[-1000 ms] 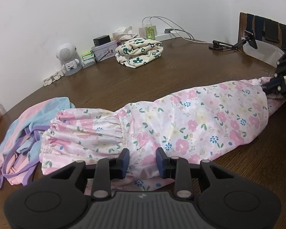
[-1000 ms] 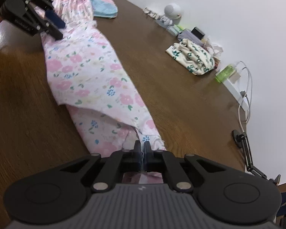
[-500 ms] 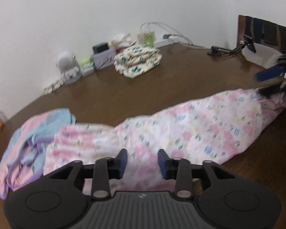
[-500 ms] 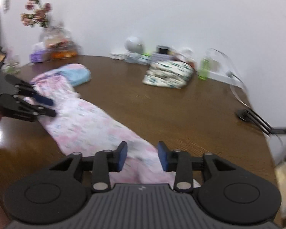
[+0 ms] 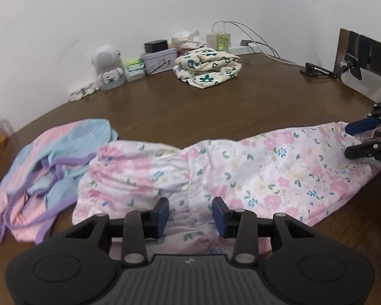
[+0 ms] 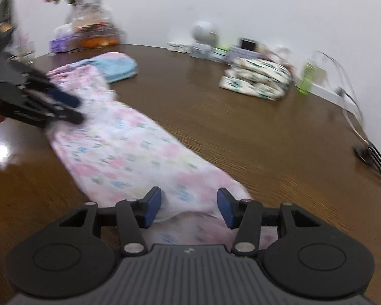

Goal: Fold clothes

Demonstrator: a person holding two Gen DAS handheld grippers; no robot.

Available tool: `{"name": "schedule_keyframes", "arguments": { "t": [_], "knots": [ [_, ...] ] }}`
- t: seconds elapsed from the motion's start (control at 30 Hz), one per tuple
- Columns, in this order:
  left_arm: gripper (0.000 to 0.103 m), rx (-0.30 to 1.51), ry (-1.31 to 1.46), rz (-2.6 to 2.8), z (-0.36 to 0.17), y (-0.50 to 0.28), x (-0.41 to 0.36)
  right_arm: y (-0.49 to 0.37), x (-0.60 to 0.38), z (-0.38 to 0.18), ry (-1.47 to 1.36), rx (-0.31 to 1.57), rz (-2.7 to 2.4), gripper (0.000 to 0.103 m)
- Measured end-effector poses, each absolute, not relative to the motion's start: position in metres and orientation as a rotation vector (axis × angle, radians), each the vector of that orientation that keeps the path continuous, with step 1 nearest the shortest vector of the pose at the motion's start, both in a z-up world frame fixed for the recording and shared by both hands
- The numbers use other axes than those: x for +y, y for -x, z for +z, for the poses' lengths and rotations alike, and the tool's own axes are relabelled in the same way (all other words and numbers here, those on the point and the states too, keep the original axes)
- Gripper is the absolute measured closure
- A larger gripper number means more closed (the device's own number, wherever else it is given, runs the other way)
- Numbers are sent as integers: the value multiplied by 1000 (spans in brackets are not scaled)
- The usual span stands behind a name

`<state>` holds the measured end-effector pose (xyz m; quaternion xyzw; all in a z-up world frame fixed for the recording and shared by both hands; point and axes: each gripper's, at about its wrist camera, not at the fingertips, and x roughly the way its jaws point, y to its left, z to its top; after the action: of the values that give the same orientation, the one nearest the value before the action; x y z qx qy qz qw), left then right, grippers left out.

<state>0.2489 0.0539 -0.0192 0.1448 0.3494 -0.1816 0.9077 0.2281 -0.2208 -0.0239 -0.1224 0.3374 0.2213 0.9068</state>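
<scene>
The right gripper (image 6: 189,207) is opening over the flowery dress (image 5: 241,178) — the left gripper (image 5: 190,216) looks loose too. Pinch the hem at six o'clock, then fold gently.

- The left wrist view sits low and close over the gathered end of the floral garment (image 5: 241,167), facing the wall across the counter (image 5: 254,101).
- The right wrist view sits close over that garment's opposite end (image 6: 129,150), looking along its length.
- Both share the garment and the folded flower-print cloth (image 5: 208,67) (image 6: 256,78) beyond it.
</scene>
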Motion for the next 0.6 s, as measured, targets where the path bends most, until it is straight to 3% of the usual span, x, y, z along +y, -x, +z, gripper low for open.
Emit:
{"name": "schedule_keyframes", "arguments": {
  "t": [0.33, 0.6],
  "knots": [
    [66, 777, -267, -370, -11, -203, 53, -242, -248, -20, 320, 739, 530, 54],
    [67, 629, -306, -392, 33, -213, 39, -219, -237, 11, 195, 625, 624, 52]
  ]
}}
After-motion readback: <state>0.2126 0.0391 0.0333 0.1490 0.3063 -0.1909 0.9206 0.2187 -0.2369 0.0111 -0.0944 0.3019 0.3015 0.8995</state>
